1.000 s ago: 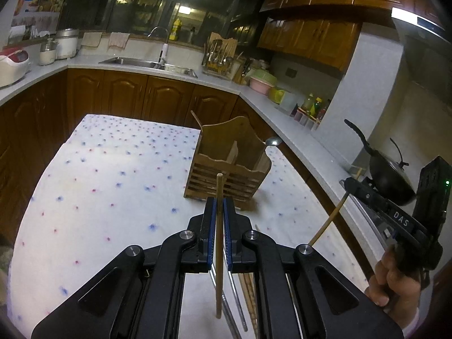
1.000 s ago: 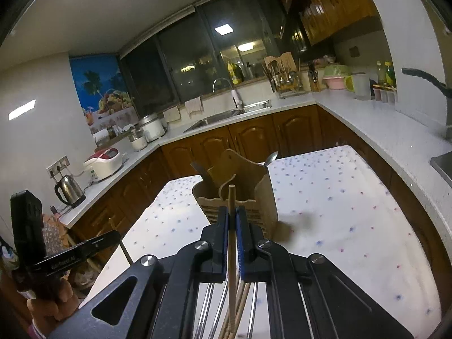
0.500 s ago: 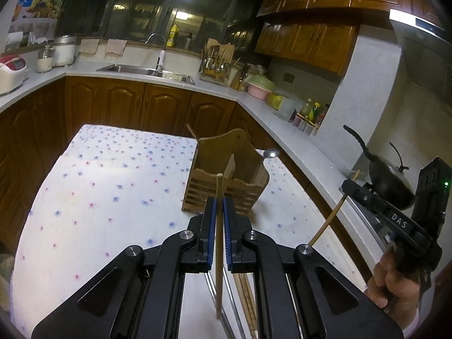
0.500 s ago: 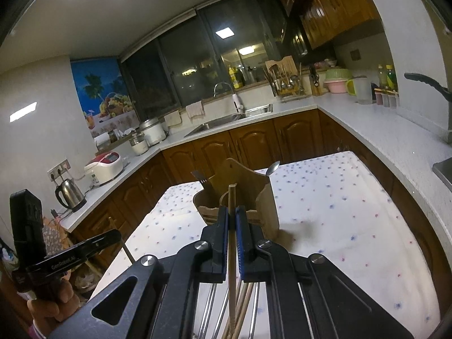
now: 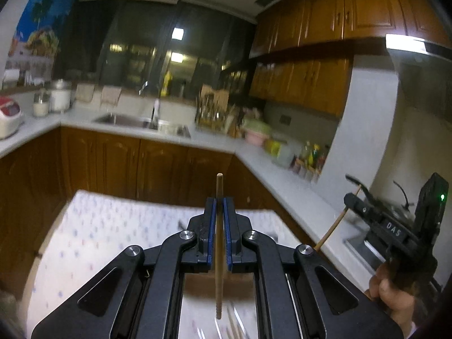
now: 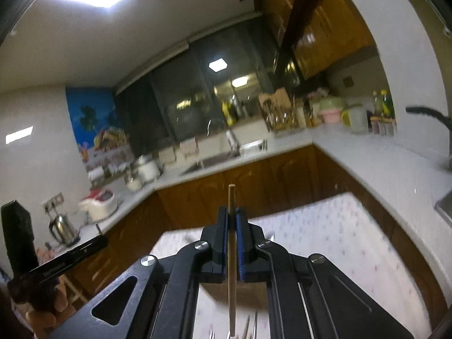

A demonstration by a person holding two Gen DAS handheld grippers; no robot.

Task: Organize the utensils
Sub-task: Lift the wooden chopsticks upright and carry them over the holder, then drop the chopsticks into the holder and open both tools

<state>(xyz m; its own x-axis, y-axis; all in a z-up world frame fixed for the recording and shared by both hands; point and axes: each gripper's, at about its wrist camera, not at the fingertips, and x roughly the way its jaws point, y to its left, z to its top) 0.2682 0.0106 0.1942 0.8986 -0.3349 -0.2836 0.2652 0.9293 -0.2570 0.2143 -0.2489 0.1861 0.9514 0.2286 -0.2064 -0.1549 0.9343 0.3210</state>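
Note:
My left gripper (image 5: 219,201) is shut on a wooden chopstick (image 5: 219,257) that stands upright between the blue pads. My right gripper (image 6: 232,212) is shut on a second wooden chopstick (image 6: 231,257), also upright. Both are raised over the white dotted tablecloth (image 5: 99,226). The wooden utensil holder (image 5: 197,282) shows only as a brown patch under the left jaws, and as another brown patch (image 6: 214,291) in the right wrist view. Metal fork tines (image 5: 226,325) poke up at the bottom edge. The right gripper (image 5: 350,197) and its chopstick (image 5: 334,227) appear at the right of the left wrist view.
An L-shaped white counter (image 5: 214,141) with a sink (image 5: 127,120) runs behind the table. A dark pan (image 6: 426,111) sits at the right, a rice cooker (image 6: 99,202) and kettle (image 6: 62,227) at the left. A hand (image 5: 389,291) holds the right gripper.
Both grippers have risen and tipped upward, each still holding its chopstick. The wooden holder has dropped from full view to below the jaws. The picture is now blurred.

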